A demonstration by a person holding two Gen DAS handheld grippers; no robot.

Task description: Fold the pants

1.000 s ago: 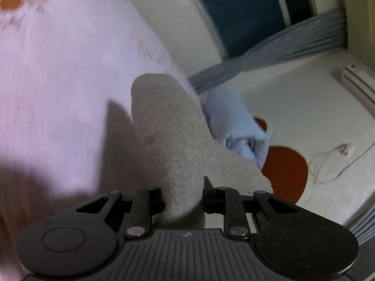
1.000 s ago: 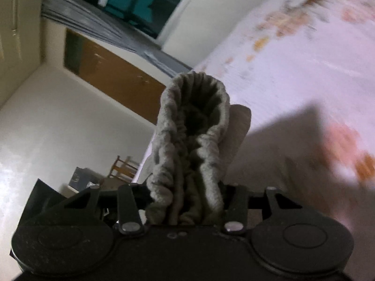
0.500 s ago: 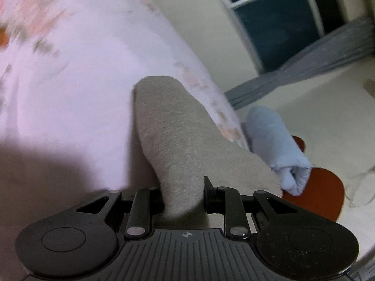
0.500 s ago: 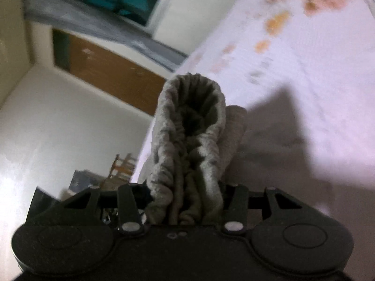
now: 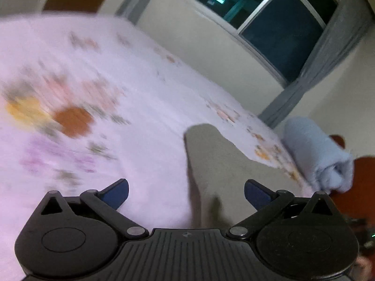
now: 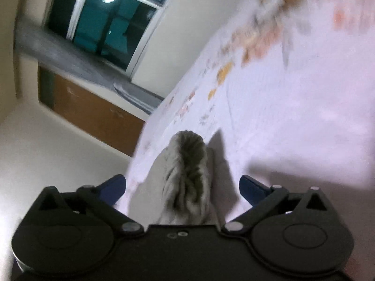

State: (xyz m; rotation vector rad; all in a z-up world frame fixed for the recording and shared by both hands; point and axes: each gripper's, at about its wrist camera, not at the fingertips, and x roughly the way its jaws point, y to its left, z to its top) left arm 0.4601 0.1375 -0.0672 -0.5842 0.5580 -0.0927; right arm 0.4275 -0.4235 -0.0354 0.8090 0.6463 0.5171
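The grey pants [image 5: 211,164] lie on the pink floral bedsheet [image 5: 117,117]. In the left wrist view a flat grey part stretches forward from between the open jaws of my left gripper [image 5: 186,190], which holds nothing. In the right wrist view the gathered elastic waistband of the pants [image 6: 189,164] lies bunched between the blue-tipped fingers of my right gripper [image 6: 182,187]. That gripper is open too, its fingers apart from the cloth on both sides.
A rolled light-blue towel [image 5: 316,154] lies at the bed's right edge, beside a red-brown round thing [image 5: 361,175]. A dark window [image 5: 269,11] with grey curtains is behind the bed. A brown wooden cabinet [image 6: 89,107] stands left of the bed.
Both grippers opened and let go of the pants. The cloth dropped onto the bed. Both cameras swung, and the views are blurred.
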